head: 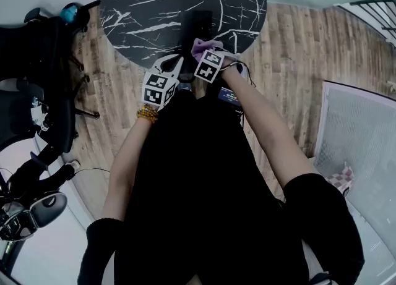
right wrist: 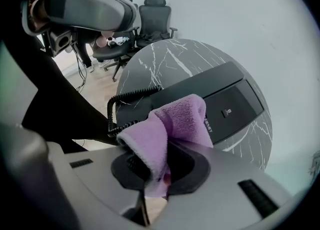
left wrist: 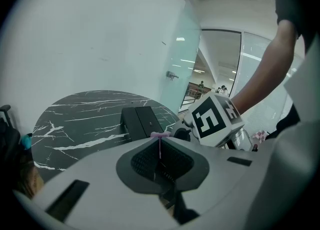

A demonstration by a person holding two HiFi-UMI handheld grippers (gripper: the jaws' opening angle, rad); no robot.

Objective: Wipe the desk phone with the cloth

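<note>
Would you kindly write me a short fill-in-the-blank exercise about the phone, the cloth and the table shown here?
1. The right gripper is shut on a ____ terry cloth.
2. The black desk phone lies on a ____ black marble-look table.
3. The phone's coiled cord is ____ in colour.

Missing words: purple; round; black.

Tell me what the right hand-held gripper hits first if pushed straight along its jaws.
Probably the black desk phone, lying just ahead; the purple terry cloth clamped in the right hand-held gripper leads and would touch first. Gap unclear.
</note>
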